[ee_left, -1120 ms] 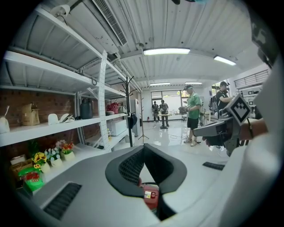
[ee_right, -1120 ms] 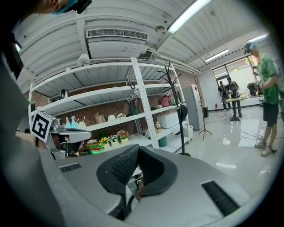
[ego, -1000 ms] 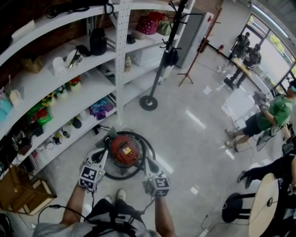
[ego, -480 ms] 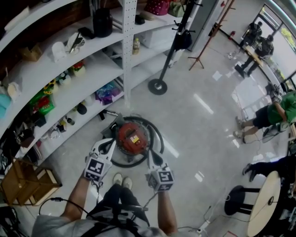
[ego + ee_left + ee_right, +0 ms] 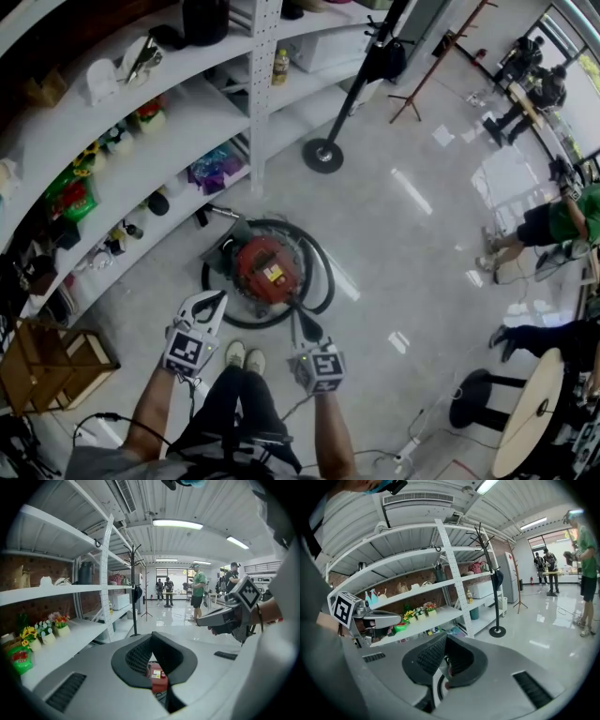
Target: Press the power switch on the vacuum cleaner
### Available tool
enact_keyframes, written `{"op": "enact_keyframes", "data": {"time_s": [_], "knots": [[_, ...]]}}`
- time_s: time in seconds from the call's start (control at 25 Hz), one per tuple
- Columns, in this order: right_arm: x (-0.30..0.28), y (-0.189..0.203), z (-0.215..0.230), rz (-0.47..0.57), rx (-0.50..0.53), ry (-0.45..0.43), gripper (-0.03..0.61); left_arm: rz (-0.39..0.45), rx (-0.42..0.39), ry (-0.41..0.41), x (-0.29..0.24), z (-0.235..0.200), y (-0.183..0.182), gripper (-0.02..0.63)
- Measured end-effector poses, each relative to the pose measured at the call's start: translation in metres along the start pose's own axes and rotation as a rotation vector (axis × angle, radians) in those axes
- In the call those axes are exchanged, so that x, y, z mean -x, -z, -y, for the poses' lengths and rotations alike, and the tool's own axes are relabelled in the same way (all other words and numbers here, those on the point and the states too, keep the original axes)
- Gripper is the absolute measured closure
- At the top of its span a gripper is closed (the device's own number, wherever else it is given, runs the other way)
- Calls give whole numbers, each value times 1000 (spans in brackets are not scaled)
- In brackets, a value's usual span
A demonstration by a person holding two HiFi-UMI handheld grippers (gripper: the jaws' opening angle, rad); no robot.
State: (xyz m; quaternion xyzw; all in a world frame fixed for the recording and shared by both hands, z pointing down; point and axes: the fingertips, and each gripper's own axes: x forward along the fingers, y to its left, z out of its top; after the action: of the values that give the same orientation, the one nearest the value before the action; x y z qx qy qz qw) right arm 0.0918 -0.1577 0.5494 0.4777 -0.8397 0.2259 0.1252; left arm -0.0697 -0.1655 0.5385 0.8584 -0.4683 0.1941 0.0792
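**Reaching for the switch, nothing pressed yet**

On the floor, near its edge along the white shelf unit (image 5: pixel 187 131): a red canister vacuum cleaner (image 5: pixel 265 270), ringed by its black hose (image 5: pixel 327 278). Well apart behind it, the round base of a coat stand (image 5: pixel 322 155).

Held above the floor on the near side of the vacuum cleaner: the left gripper (image 5: pixel 218 297), jaws brought together at the tips with only a hollow between the pads, nothing held. To the right of it, the right gripper (image 5: pixel 307 330), jaws also closed tip to tip and empty, near the hose loop. No touch on the red body, as far as can be told.

Through the hollow of the left jaws, a view onto the red top with its yellow label (image 5: pixel 273 275). Too small to say which part is the power switch.

Judged as the approach step: both tools short of the red body. Next, probably: choose one gripper, bring its closed tips over the switch on the top, then push down firmly. Calls for careful aim at a small target. Better to keep the other gripper clear of the hose.
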Motion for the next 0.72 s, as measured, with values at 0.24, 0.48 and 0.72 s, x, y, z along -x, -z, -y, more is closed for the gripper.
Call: {"op": "enact_keyframes", "data": {"time_s": [0.24, 0.48, 0.72], "knots": [[-25, 30, 7, -40, -4, 3, 566, -64, 32, -2, -13, -6, 46, 607], [-48, 62, 19, -62, -27, 6, 566, -80, 23, 0, -29, -15, 76, 607], [-67, 97, 29, -98, -38, 10, 566, -89, 25, -2, -43, -27, 101, 607]]}}
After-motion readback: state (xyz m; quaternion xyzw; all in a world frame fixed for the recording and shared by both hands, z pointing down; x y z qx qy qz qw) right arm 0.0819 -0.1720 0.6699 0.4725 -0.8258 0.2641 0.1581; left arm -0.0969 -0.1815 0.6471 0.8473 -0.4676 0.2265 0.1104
